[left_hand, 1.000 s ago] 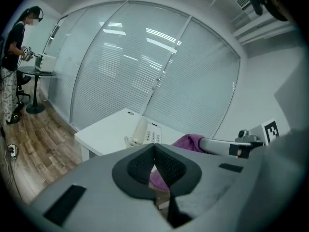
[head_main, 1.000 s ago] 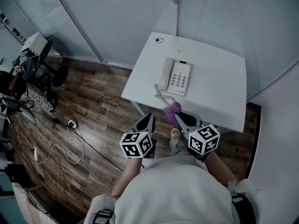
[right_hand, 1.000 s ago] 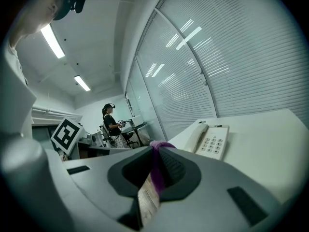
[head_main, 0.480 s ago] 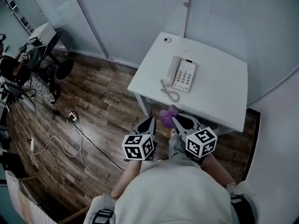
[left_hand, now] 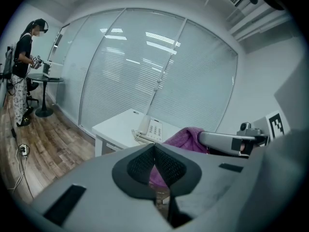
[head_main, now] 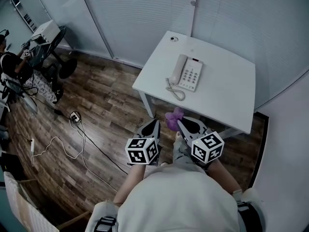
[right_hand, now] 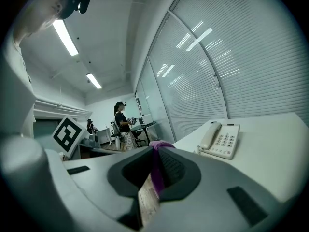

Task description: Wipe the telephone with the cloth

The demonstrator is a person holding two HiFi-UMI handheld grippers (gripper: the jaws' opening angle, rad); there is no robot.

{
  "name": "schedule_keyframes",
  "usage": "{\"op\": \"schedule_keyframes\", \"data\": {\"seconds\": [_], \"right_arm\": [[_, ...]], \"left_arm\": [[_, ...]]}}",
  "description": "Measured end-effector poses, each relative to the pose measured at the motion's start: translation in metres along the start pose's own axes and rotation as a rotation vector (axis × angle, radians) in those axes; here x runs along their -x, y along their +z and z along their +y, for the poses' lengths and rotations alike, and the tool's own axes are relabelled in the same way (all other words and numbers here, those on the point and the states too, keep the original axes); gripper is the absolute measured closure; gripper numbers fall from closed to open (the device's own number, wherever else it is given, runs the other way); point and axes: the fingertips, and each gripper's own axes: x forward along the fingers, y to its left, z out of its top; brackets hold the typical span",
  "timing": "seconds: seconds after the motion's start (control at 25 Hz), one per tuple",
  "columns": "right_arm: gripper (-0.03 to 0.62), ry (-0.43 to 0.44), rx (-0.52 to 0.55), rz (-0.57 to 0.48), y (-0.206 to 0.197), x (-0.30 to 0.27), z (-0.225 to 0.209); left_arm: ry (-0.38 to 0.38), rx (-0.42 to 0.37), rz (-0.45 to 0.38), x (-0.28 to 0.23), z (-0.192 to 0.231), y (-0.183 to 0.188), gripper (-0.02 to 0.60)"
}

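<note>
The white corded telephone [head_main: 186, 74] sits on the left half of a small white table [head_main: 227, 100]. Its handset rests in the cradle on its left side, and its coiled cord [head_main: 175, 94] lies at its near end, close to the table's near-left edge. It is untouched, and nothing else is near it except a small round fitting at the far-left corner.

The purple cloth [head_main: 174, 117] is nearer than the table edge and well short of the telephone. It is pinched in the right gripper [head_main: 180, 123], whose jaws are clamped on a fold of it with the rest bunched above the tips. The left gripper [head_main: 155, 123] is just to its left, jaws pressed together with nothing between them.

I judge this to be the approach: the cloth is in hand and wiping has not begun. The next move calls for carrying the cloth far over the near edge and lowering it onto the keypad or handset. A light touch matters, since the handset only rests in its cradle, and the empty left gripper could steady the base.
</note>
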Motion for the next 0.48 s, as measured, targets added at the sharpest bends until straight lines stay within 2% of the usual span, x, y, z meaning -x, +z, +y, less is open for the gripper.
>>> {"op": "schedule_keyframes", "data": {"seconds": [0.48], "right_arm": [[0.546,0.016,0.018,0.011,-0.0022,-0.0029,0.0091]], "left_arm": [[-0.002,0.003,-0.003,0.0051,0.0020,0.0010,0.561]]}}
